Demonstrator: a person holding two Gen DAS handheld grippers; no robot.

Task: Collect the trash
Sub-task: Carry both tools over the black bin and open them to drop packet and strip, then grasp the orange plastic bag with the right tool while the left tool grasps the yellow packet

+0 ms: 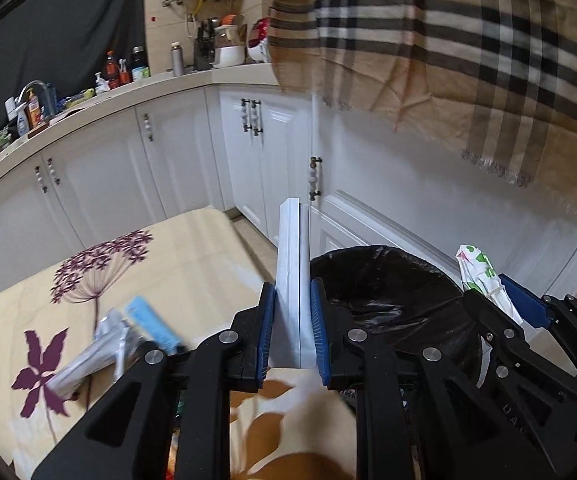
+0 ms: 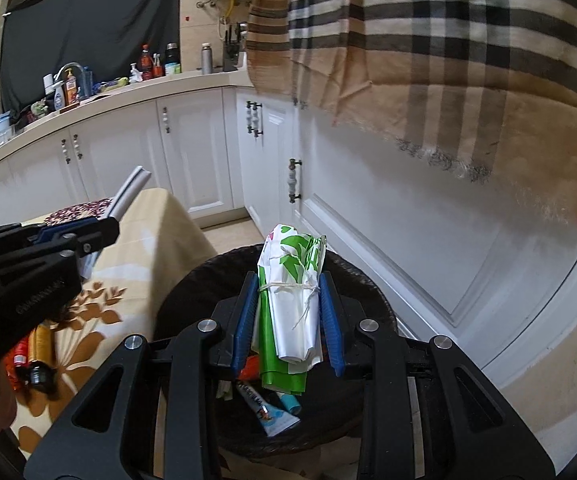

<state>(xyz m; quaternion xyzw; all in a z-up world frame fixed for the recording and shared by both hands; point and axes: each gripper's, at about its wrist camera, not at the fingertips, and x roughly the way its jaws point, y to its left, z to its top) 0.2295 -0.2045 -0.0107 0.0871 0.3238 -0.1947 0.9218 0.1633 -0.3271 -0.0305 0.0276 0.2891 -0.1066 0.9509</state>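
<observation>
On the floral tablecloth at my left lie a silver tube and a blue-capped item. My left gripper pinches a long white box upright. My right gripper clamps a string-tied green-and-white wrapper bundle above the black-lined trash bin, where a toothpaste tube lies inside.

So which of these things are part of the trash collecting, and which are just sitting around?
Part of the job:
- white box held in the left gripper
- green and white bundle held in the right gripper
- black bin below it
- tubes on the table

Just lying about:
- bottles by the sink
- checked cloth
- white cupboards
</observation>
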